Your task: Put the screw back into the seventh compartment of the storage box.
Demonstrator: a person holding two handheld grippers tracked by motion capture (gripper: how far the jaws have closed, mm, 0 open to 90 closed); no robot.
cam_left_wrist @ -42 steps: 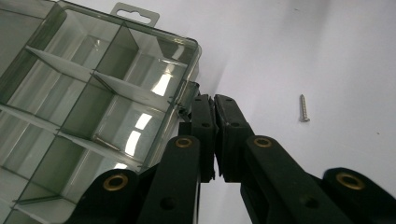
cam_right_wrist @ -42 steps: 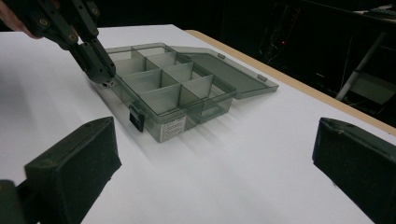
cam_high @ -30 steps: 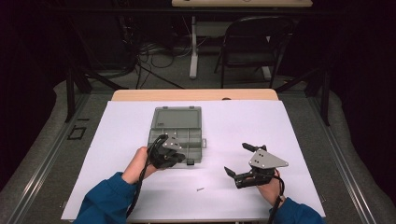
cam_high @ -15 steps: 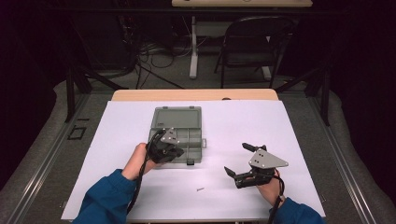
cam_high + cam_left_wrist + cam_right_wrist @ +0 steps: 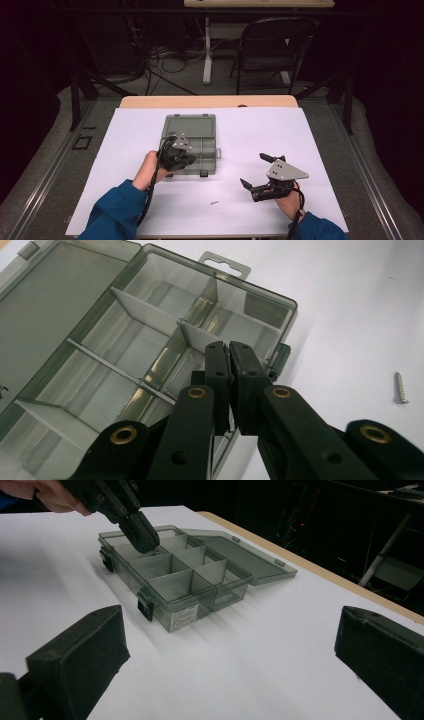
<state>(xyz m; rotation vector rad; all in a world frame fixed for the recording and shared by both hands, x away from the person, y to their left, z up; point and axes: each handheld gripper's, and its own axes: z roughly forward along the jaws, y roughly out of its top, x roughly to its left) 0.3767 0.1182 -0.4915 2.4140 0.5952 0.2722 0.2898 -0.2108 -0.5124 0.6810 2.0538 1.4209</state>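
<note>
sleeves (image 5: 117, 210): blue | tools: black, brass screws, grey plates

An open box (image 5: 192, 142) is lying at the middle of a table (image 5: 320, 130), its lid folded back on the far side. The left gripper (image 5: 182, 159) is hovering over the box's near compartments, while the right gripper (image 5: 255, 172) is sitting well apart to the right. A screw (image 5: 214, 203) is lying near the front edge, between them.
</note>
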